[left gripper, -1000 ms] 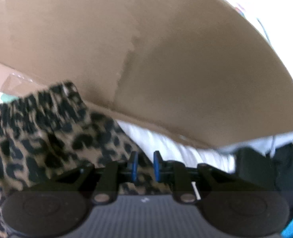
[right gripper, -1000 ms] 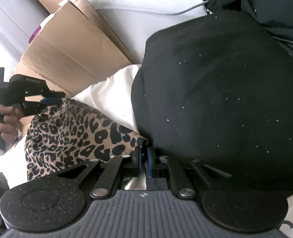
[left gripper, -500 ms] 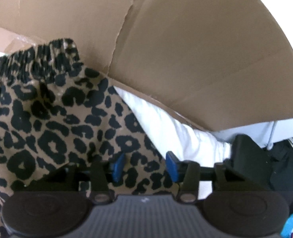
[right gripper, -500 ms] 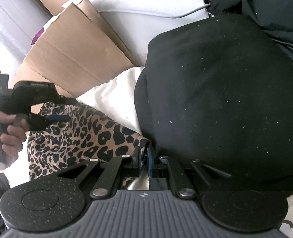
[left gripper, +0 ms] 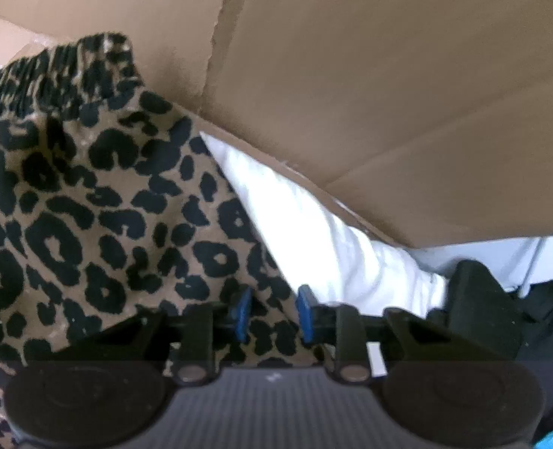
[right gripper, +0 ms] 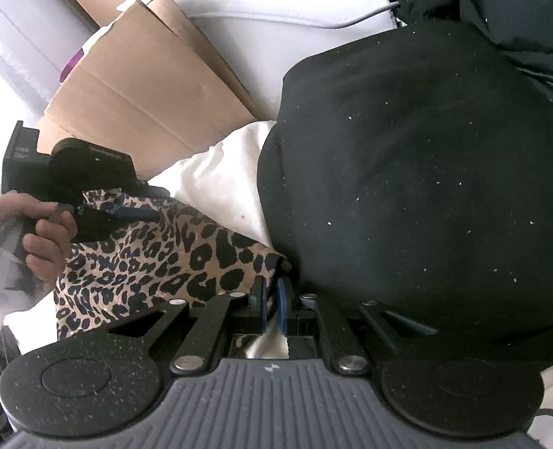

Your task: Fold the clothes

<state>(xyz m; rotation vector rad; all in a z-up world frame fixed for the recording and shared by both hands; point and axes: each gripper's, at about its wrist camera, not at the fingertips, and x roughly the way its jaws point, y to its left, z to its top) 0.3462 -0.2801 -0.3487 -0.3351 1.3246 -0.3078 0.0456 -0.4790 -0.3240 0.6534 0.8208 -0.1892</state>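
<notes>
A leopard-print garment (left gripper: pixel 89 224) with an elastic waistband (left gripper: pixel 51 71) lies on white cloth. My left gripper (left gripper: pixel 274 316) hangs over its right edge. Its jaws are closing, and the blue pads still stand apart with leopard fabric between them. In the right wrist view the same garment (right gripper: pixel 156 262) stretches from the left gripper (right gripper: pixel 134 214), held in a person's hand (right gripper: pixel 40 239), to my right gripper (right gripper: pixel 272 293). The right gripper is shut on the garment's near corner.
A cardboard box (left gripper: pixel 351 93) leans just behind the garment and also shows in the right wrist view (right gripper: pixel 145 86). White cloth (right gripper: pixel 224 183) lies under the garment. A large black garment (right gripper: pixel 426 187) fills the right side, with a grey cable (right gripper: pixel 276 18) behind it.
The left gripper moved from the waistband to the garment's right edge. Its jaws opened wide, then narrowed again. The right gripper kept still, shut on the corner.
</notes>
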